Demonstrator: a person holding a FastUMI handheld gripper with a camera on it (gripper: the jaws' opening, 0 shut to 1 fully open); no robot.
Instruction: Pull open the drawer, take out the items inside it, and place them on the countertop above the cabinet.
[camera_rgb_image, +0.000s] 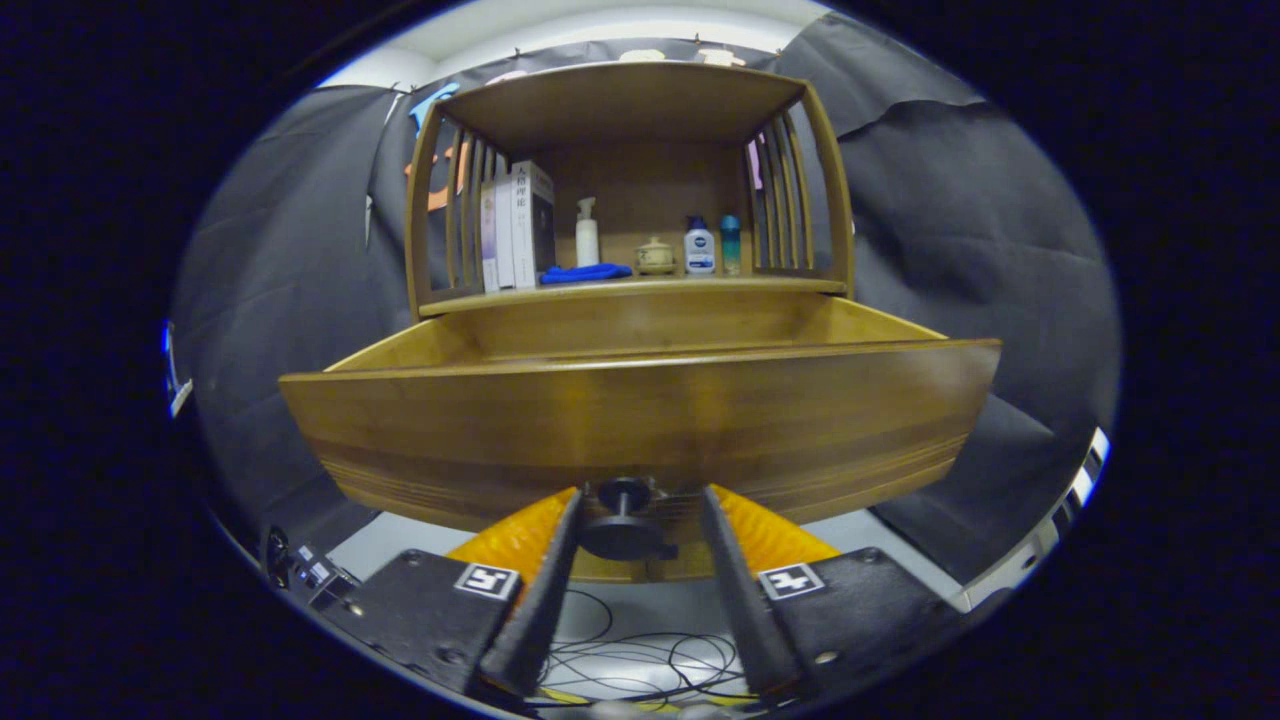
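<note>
I saw the drawer (640, 420) pulled out toward me, its long axis crosswise, front panel facing the gripper (637, 505); its dark knob (623, 518) sat between the fingers, which stood parted, seemingly not pressing it; the countertop (640, 288) above carried books (515, 225), bottles (699, 247), a blue cloth (585, 272); cables (640, 660) lay on the floor; the drawer looked like warm, banded wood.

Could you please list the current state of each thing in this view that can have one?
drawer: pulled open, contents hidden behind its front.
knob: between the fingers, no clear contact.
gripper: open around the knob.
pump bottle: upright on the countertop.
blue cloth: lying crumpled.
books: standing upright.
</note>
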